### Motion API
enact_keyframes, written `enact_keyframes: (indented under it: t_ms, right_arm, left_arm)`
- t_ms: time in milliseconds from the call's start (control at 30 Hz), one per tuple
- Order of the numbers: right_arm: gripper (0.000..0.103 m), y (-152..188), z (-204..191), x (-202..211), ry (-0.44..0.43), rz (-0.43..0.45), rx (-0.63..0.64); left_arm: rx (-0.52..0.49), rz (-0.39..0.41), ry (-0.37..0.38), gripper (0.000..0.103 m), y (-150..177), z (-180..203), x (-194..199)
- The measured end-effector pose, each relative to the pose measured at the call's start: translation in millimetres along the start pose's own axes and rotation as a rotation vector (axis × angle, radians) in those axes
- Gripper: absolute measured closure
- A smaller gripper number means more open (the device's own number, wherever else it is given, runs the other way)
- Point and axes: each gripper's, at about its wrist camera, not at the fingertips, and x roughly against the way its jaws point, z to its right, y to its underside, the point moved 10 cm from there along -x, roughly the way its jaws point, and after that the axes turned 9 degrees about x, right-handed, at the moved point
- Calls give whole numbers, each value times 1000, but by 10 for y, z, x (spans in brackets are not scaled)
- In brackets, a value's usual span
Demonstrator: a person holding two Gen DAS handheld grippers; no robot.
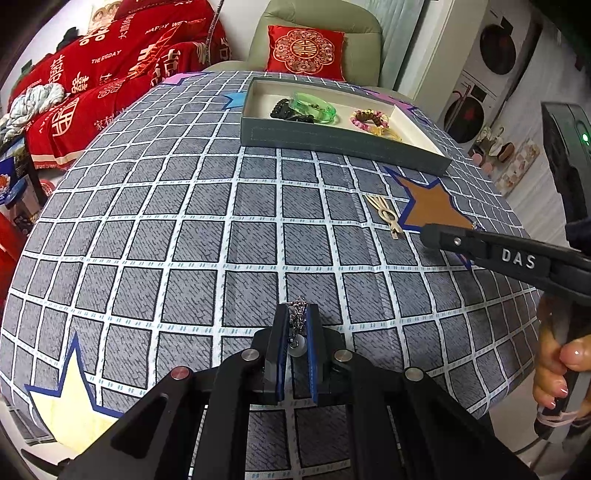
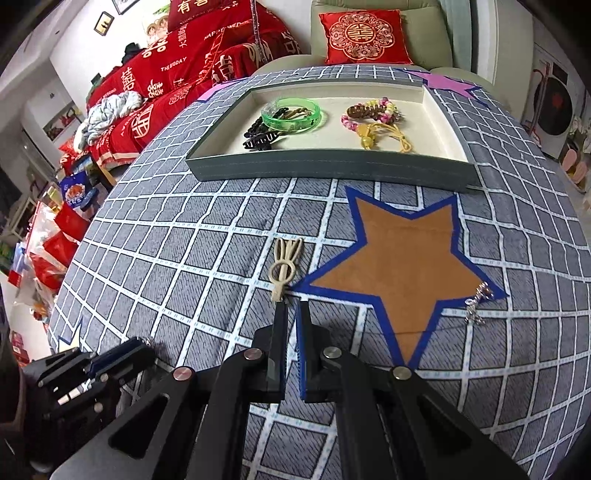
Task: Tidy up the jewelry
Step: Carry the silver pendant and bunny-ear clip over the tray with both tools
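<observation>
My left gripper (image 1: 298,308) is shut on a silver chain piece (image 1: 298,317) with a pale round bead, held just above the checked cloth. My right gripper (image 2: 291,308) is nearly shut and empty, its tips just short of a beige hair clip (image 2: 283,266) lying beside the brown star patch (image 2: 402,254). A small silver chain (image 2: 478,301) lies at the star's right point. The grey tray (image 2: 332,168) at the far side holds a green bangle (image 2: 291,114), a black hair claw (image 2: 260,138), a pink bead bracelet (image 2: 373,110) and a yellow cord charm (image 2: 384,134).
The table wears a grey checked cloth (image 1: 184,221) with star patches. A green armchair with a red cushion (image 2: 364,35) stands behind the tray. A sofa under a red blanket (image 2: 173,74) is at the left. The right gripper's arm (image 1: 517,254) crosses the left wrist view.
</observation>
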Motion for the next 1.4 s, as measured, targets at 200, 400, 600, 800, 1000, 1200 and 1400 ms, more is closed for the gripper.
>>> enact_keyframes:
  t_ms: [200, 400, 600, 800, 1000, 1200, 1400]
  right_arm:
    - [96, -46, 54, -86, -41, -11, -63]
    - [56, -103, -28, -207, -30, -8, -52]
    - [78, -164, -91, -298, 77, -25, 43]
    - [94, -102, -49, -236, 62, -13, 50]
    - [94, -11, 40, -80, 19, 11, 3]
    - [94, -7, 85, 90, -27, 40, -44]
    - [94, -34, 95, 255, -51, 69, -51]
  left_arm:
    - [2, -3, -7, 86, -3, -18, -16]
    - [0, -4, -11, 86, 7, -27, -24]
    - [-1, -4, -13, 86, 11, -15, -32]
    - [2, -4, -13, 86, 6, -22, -33]
    - [5, -2, -8, 86, -1, -25, -24]
    - [14, 6, 0, 86, -50, -42, 36]
    - [16, 14, 6, 86, -143, -60, 115]
